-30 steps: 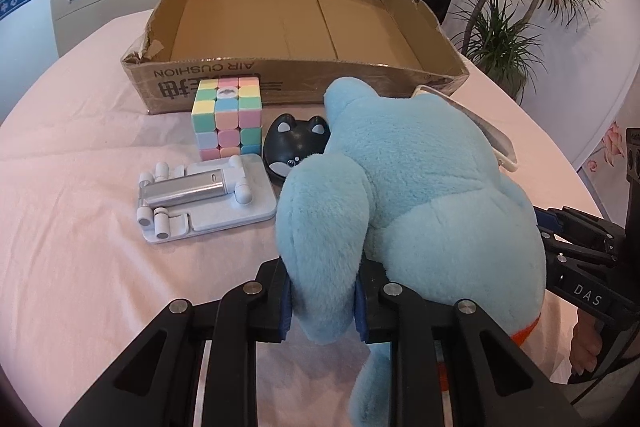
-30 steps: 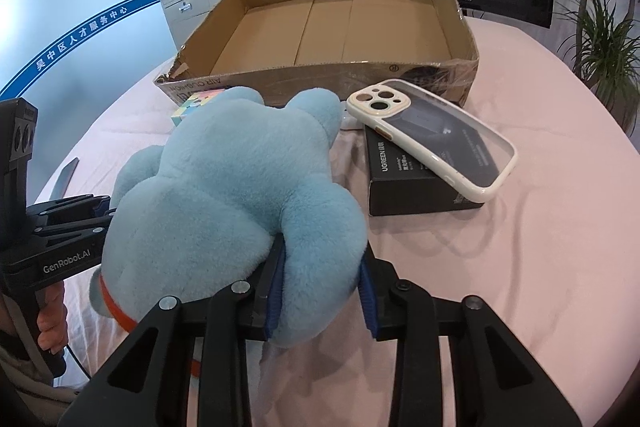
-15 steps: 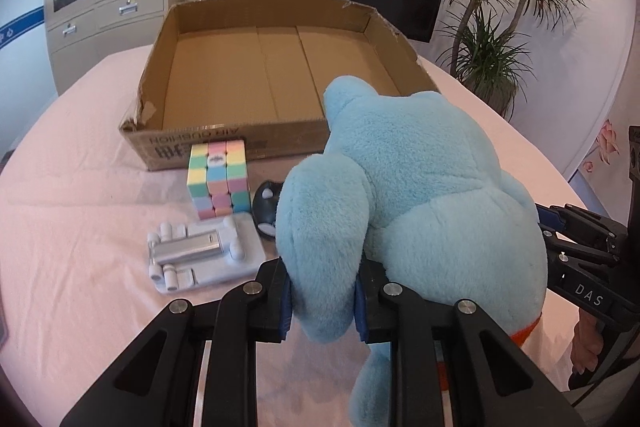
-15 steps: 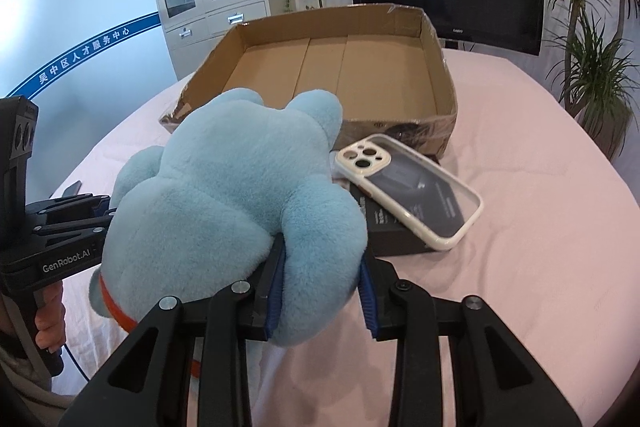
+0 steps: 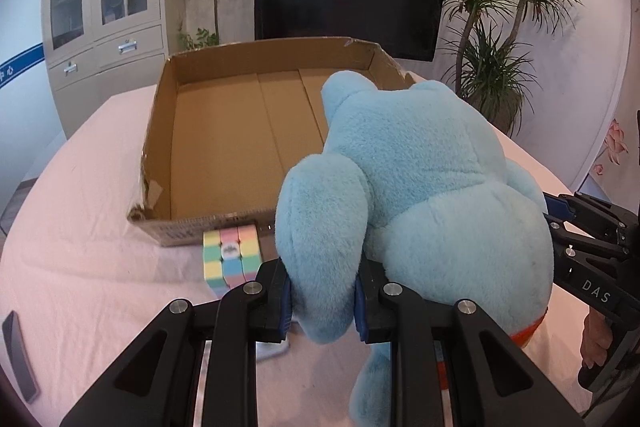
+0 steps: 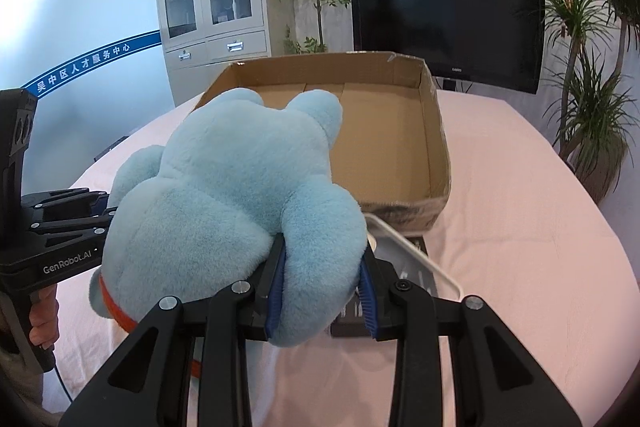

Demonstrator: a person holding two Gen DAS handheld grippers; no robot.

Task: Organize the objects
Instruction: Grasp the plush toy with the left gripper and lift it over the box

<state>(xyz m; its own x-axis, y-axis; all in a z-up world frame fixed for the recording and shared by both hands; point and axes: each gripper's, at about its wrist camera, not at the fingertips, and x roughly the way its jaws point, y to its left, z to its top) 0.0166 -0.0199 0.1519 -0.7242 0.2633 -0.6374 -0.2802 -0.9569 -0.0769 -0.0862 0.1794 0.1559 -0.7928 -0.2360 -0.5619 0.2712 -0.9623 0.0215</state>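
Note:
A big light-blue plush toy (image 5: 420,187) with an orange collar hangs above the pink tablecloth, held from both sides. My left gripper (image 5: 322,297) is shut on one of its plush limbs; my right gripper (image 6: 322,287) is shut on the opposite limb of the plush toy (image 6: 240,187). Beyond the toy lies a shallow cardboard box (image 5: 224,147), open at the top and bare inside (image 6: 384,131). The toy's head reaches over the box's near wall. In the left wrist view the right gripper (image 5: 588,247) shows at the right edge.
A pastel puzzle cube (image 5: 232,259) stands in front of the box's near wall. A phone in a clear case (image 6: 416,263) lies on a black carton (image 6: 420,247) by the box's right corner. A dark flat object (image 5: 18,359) lies at the table's left edge. Cabinet, TV and plants stand behind.
Both grippers have risen with the plush toy and carried it toward the box. The white stand and black mouse-like toy have dropped out of the left wrist view; the phone is mostly hidden.

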